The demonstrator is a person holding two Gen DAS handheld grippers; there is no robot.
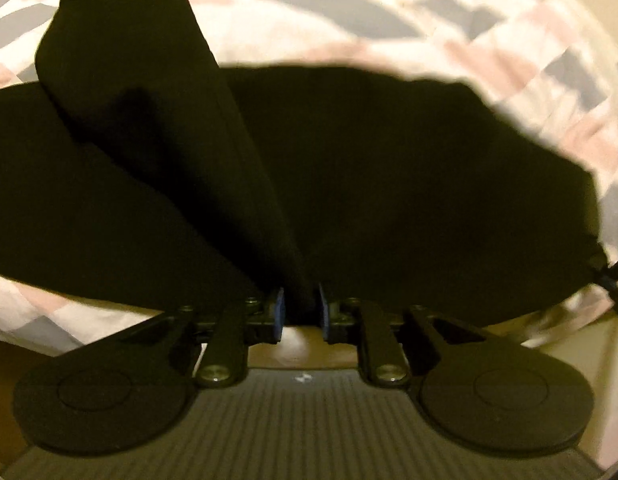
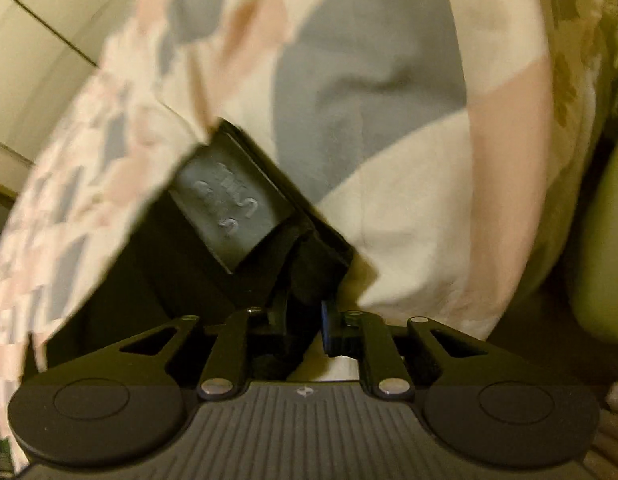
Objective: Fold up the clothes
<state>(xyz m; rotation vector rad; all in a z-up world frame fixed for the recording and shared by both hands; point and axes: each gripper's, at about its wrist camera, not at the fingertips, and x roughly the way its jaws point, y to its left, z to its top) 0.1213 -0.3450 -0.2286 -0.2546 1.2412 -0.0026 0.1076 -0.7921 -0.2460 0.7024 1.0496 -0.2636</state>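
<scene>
both grippers pinch the same black garment, which lies on a checked bedspread. the left gripper has its blue pads closed on a long fold running away and leftward. the garment's broad body stretches side to side. the right gripper clamps cloth near a grey label; that view is blurred.

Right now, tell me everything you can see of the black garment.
The black garment is dark, matte cloth spread over a checked bedsheet of pink, grey and white. One long section rises as a fold toward the upper left. The left gripper is shut on a bunched edge of it. In the right wrist view, the right gripper pinches cloth near a grey label.
</scene>
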